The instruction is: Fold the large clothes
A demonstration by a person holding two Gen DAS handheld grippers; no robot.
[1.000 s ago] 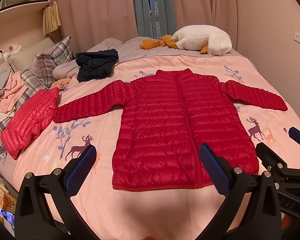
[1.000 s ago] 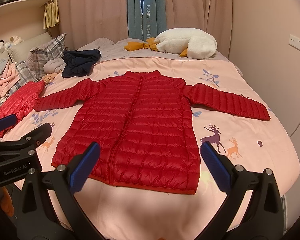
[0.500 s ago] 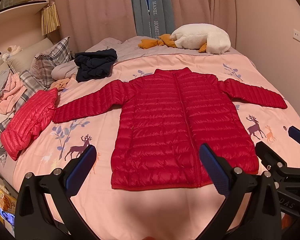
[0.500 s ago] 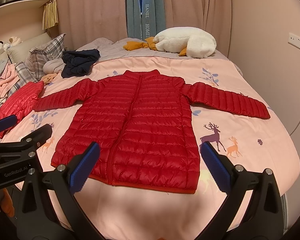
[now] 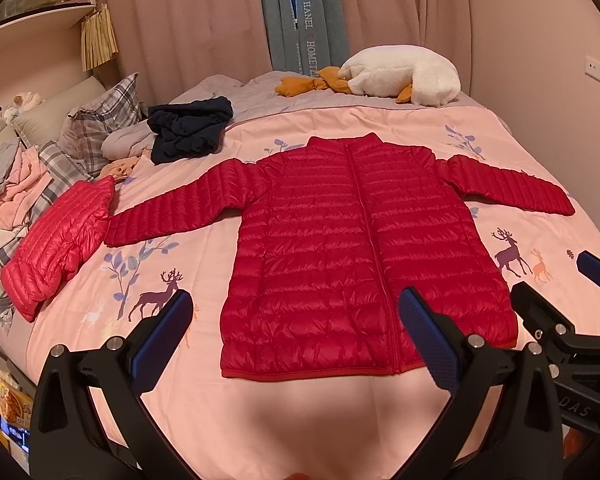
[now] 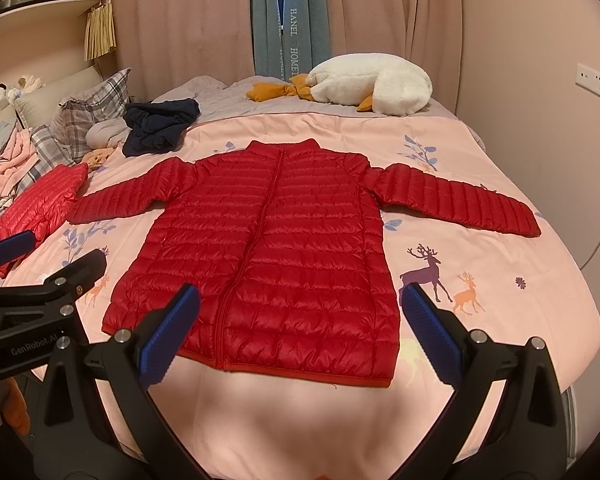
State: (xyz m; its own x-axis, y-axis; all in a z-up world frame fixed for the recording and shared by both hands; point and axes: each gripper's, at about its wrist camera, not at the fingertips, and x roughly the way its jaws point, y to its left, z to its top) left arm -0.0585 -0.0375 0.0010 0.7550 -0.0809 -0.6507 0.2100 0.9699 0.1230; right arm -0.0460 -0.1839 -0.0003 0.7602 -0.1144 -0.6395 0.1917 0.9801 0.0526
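A dark red quilted puffer jacket (image 5: 352, 248) (image 6: 272, 248) lies flat and zipped on the pink bed cover (image 5: 172, 264), both sleeves spread out to the sides, hem toward me. My left gripper (image 5: 296, 336) hovers open above the bed's near edge, just short of the hem, nothing between its blue pads. To its right, my right gripper (image 6: 300, 328) is open too, over the hem's right half; it also shows at the right edge of the left wrist view, right gripper (image 5: 556, 292).
A folded lighter red jacket (image 5: 56, 240) lies at the bed's left edge. A navy garment (image 5: 188, 128), plaid pillows (image 5: 100, 128) and loose clothes sit at back left. A white plush goose (image 5: 400, 76) lies by the curtains. A wall stands close on the right.
Both cameras have drifted slightly; the jacket sits a touch higher in each view. The jacket itself and both grippers' openings are unchanged.
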